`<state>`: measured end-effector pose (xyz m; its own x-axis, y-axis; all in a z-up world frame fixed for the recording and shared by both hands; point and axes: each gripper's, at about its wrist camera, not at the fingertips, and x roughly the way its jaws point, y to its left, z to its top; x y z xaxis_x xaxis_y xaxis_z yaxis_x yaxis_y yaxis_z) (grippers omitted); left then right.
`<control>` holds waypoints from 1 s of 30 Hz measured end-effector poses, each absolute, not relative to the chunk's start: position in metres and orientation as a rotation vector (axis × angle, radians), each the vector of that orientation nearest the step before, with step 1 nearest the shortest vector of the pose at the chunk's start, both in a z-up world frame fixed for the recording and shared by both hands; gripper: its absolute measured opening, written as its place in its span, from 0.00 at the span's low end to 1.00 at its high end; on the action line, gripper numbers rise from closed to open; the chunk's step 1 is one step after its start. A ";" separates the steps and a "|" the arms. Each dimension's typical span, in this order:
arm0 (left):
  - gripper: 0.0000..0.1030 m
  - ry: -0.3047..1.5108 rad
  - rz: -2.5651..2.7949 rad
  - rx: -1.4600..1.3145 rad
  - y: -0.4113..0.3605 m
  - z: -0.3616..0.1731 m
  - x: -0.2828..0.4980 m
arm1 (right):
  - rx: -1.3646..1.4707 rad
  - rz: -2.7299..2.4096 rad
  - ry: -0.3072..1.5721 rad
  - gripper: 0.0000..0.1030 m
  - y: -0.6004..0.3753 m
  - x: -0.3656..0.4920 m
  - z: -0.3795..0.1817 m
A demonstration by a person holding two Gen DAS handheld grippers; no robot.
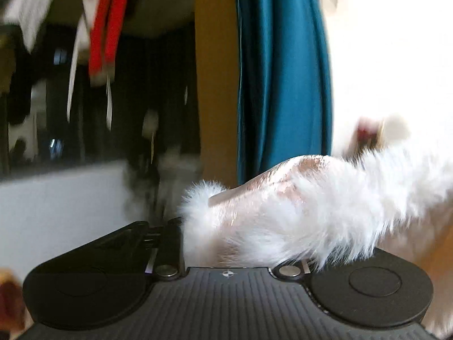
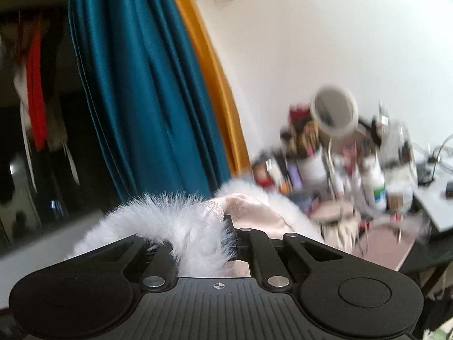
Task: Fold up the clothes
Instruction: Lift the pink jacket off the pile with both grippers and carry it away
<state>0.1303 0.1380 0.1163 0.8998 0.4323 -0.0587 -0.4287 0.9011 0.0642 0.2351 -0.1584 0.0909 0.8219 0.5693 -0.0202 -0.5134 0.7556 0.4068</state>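
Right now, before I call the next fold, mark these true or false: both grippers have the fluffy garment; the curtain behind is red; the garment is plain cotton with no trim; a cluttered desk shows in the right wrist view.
1. Both grippers hold the garment: true. The left gripper and right gripper are each closed on the white fluffy garment.
2. The curtain is red: false. The curtain is teal.
3. Plain cotton, no trim: false. It has satin fabric with feathery trim.
4. Cluttered desk in the right wrist view: true, desk, though blurred.
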 end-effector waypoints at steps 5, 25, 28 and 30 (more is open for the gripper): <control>0.21 -0.142 0.297 0.042 0.111 0.192 0.079 | 0.458 0.548 0.028 0.08 -0.213 0.175 0.165; 0.20 -0.088 -0.488 -0.040 -0.200 0.168 0.055 | 0.347 -0.141 -0.067 0.07 -0.562 -0.048 0.184; 0.20 -0.063 -0.558 -0.034 -0.272 0.158 0.063 | 0.394 -0.213 -0.070 0.06 -0.628 -0.037 0.148; 0.20 -0.053 -0.589 -0.039 -0.321 0.156 0.067 | 0.410 -0.252 -0.075 0.06 -0.674 -0.038 0.124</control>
